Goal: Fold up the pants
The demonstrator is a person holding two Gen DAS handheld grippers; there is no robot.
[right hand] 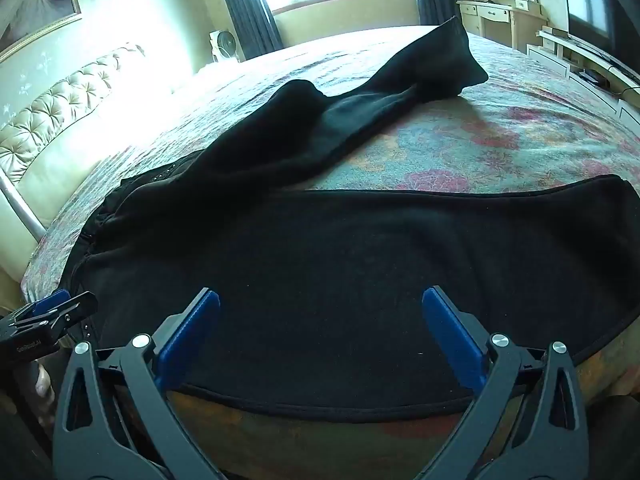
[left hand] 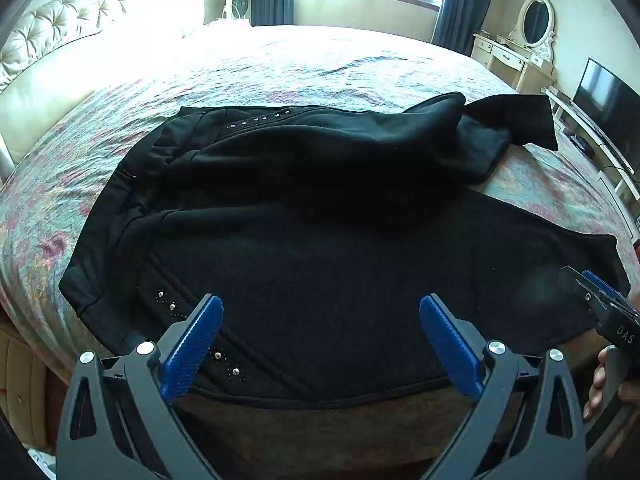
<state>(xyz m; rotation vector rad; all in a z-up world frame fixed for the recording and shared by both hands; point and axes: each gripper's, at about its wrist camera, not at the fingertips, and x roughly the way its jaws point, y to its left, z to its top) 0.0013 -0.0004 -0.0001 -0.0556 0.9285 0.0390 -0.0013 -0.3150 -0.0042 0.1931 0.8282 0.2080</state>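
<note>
- The black pants (left hand: 320,216) lie spread on the bed (left hand: 280,64), waistband to our left, near leg flat along the bed's front edge.
- The far leg (right hand: 360,120) is rumpled and splayed away; no fold looks made yet.
- Our left gripper (left hand: 320,340) and right gripper (right hand: 320,336) hang over the near leg's hem, jaws wide apart, holding nothing.
- We judge everything remains: straightening, laying leg on leg, then folding.

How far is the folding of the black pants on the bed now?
Done: the black pants lie spread on the floral bedspread, near leg flat, far leg rumpled and angled away. No fold is visible. In hand: nothing; the left hand-held gripper and right hand-held gripper hover open over the near leg's edge. Left: every fold.
</note>
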